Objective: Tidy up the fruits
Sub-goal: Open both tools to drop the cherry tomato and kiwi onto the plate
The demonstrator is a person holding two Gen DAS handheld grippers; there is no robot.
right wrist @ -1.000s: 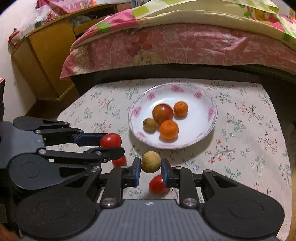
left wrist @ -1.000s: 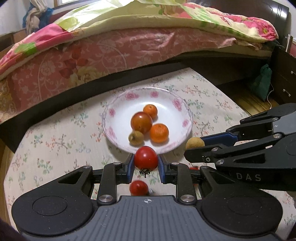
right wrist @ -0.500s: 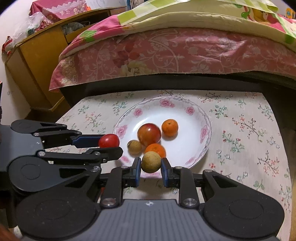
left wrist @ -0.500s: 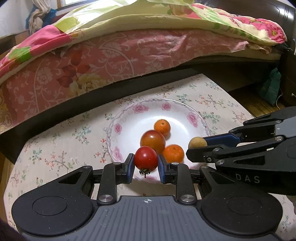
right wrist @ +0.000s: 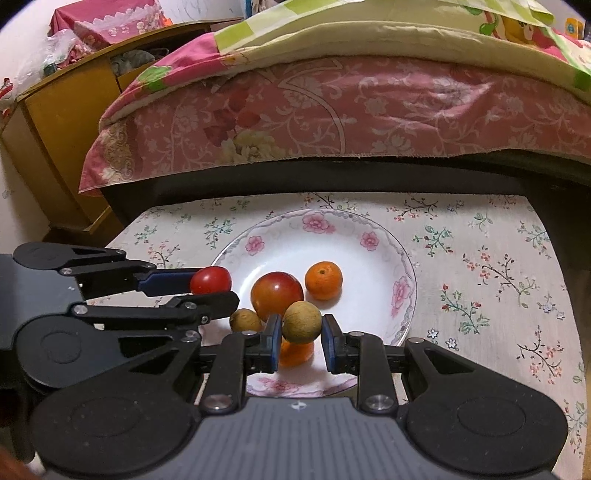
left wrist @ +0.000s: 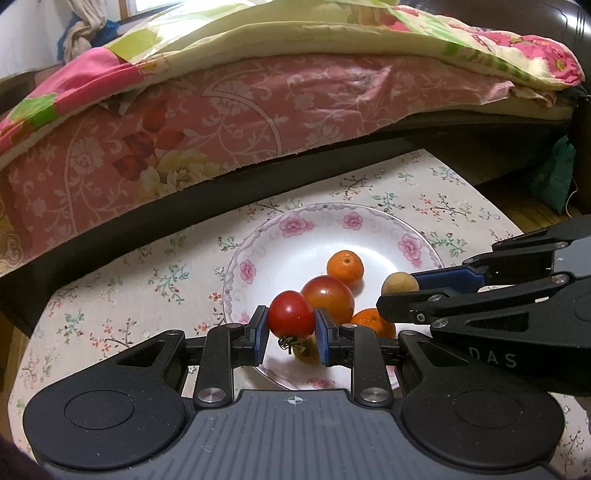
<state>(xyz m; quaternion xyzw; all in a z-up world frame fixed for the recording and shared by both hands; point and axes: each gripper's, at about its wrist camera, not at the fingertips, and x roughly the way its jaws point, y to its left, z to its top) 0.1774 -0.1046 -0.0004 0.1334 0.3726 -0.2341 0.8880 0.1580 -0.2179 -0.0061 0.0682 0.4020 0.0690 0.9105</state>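
A white floral plate (left wrist: 317,236) (right wrist: 369,266) sits on the flowered tablecloth. It holds a large red-orange tomato (left wrist: 328,297) (right wrist: 277,293), two small oranges (left wrist: 345,264) (left wrist: 373,322) (right wrist: 323,280) and a tan round fruit (right wrist: 245,319). My left gripper (left wrist: 291,332) is shut on a small red tomato (left wrist: 291,314) (right wrist: 210,280) above the plate's near left part. My right gripper (right wrist: 301,341) is shut on a tan round fruit (right wrist: 302,321) (left wrist: 399,283) above the plate's near part.
A bed with a pink floral sheet (left wrist: 221,110) and quilt (right wrist: 369,33) runs along the table's far edge. A wooden cabinet (right wrist: 62,122) stands at the left. A green bag (left wrist: 554,173) lies on the floor at the right.
Both grippers have moved forward over the plate with their fruit still held. The two red tomatoes on the cloth near me have dropped out of view.
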